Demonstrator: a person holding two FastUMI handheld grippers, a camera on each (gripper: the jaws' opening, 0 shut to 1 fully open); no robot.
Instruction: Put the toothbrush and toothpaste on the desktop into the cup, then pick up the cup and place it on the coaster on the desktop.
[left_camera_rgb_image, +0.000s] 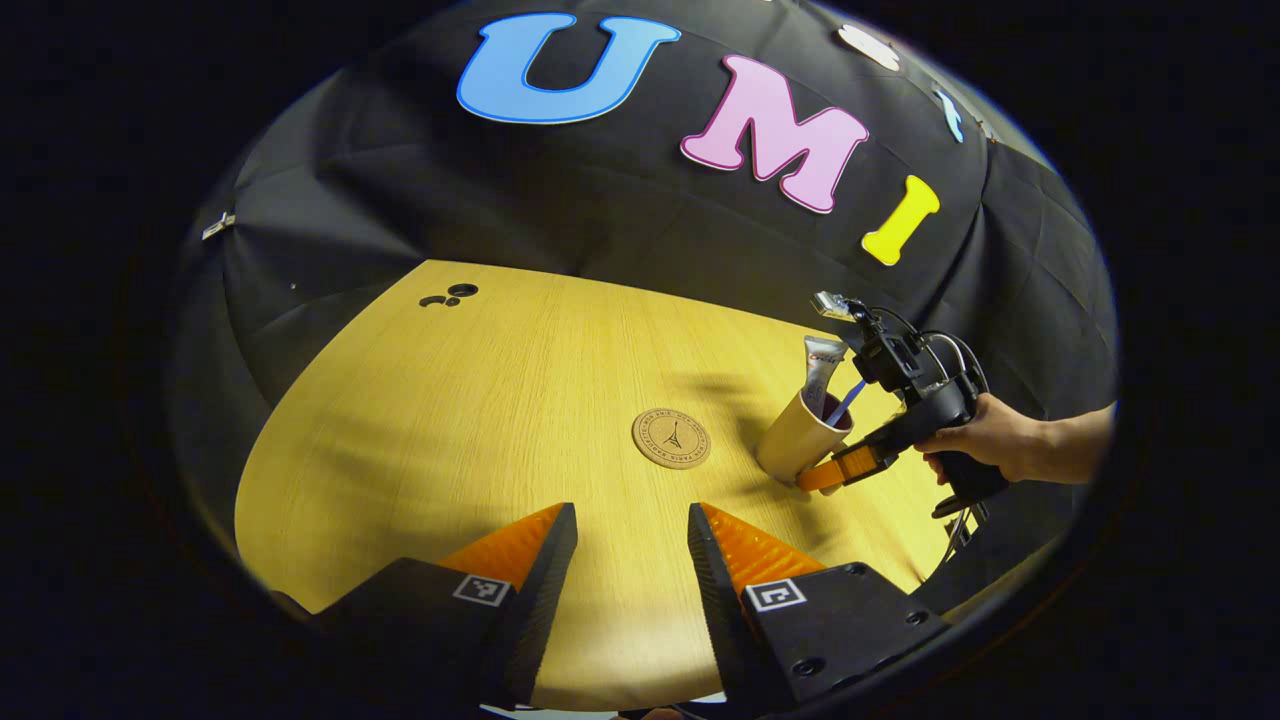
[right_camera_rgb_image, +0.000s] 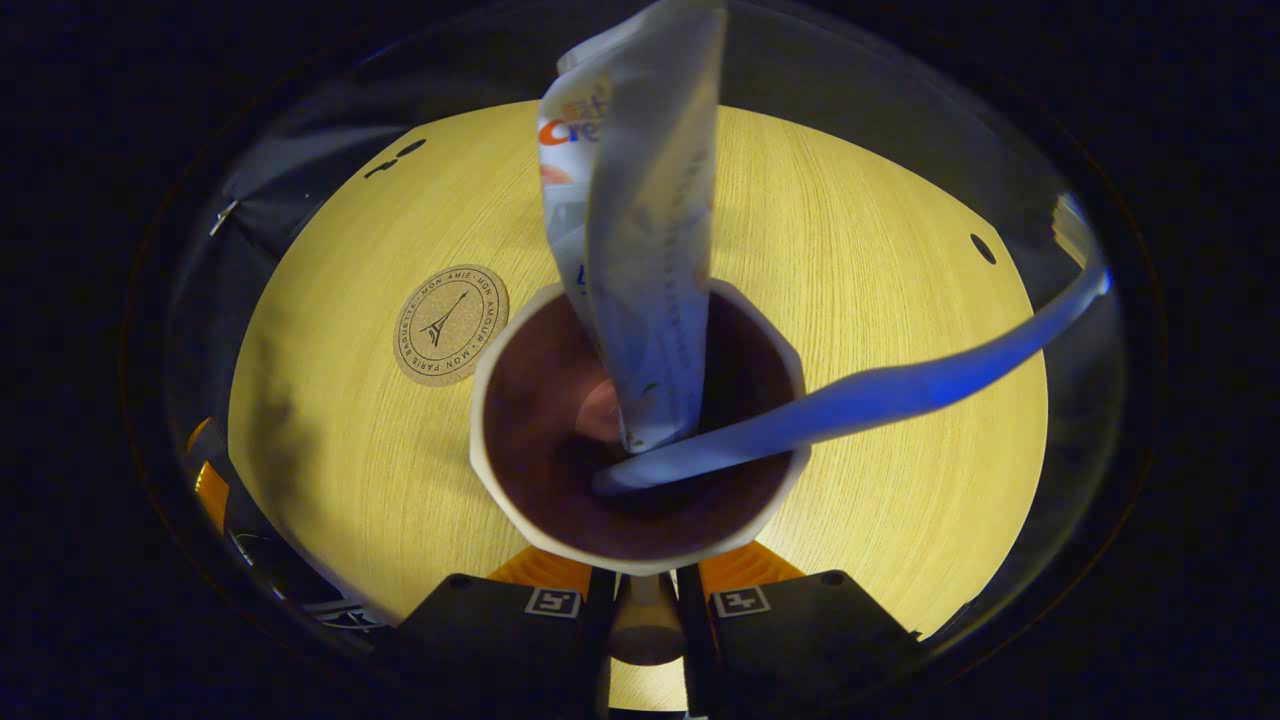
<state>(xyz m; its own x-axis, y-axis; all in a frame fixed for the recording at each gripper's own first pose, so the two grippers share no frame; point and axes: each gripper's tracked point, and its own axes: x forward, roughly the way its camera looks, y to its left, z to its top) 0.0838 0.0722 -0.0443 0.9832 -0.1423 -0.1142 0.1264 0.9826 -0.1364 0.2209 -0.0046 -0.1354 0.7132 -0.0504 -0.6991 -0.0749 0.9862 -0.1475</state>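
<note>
A beige cup (left_camera_rgb_image: 795, 440) with a dark inside stands tilted on the wooden table (left_camera_rgb_image: 480, 420), to the right of the round cork coaster (left_camera_rgb_image: 671, 438). A white toothpaste tube (left_camera_rgb_image: 824, 368) and a blue toothbrush (left_camera_rgb_image: 846, 400) stick out of it. My right gripper (left_camera_rgb_image: 830, 472), held by a hand (left_camera_rgb_image: 990, 440), is shut on the cup's near side. In the right gripper view I look down into the cup (right_camera_rgb_image: 520, 500) at the tube (right_camera_rgb_image: 650, 260) and the brush (right_camera_rgb_image: 880, 395); the right gripper (right_camera_rgb_image: 645, 585) clamps a beige part of the cup, and the coaster (right_camera_rgb_image: 450, 324) lies up-left. My left gripper (left_camera_rgb_image: 632, 515) is open above the near table.
Two small dark holes (left_camera_rgb_image: 450, 295) mark the table's far left corner, and another hole (right_camera_rgb_image: 983, 248) shows at the right in the right gripper view. The black cloth wall closes in the table's far side. The left gripper (right_camera_rgb_image: 212, 492) sits at the table's left edge.
</note>
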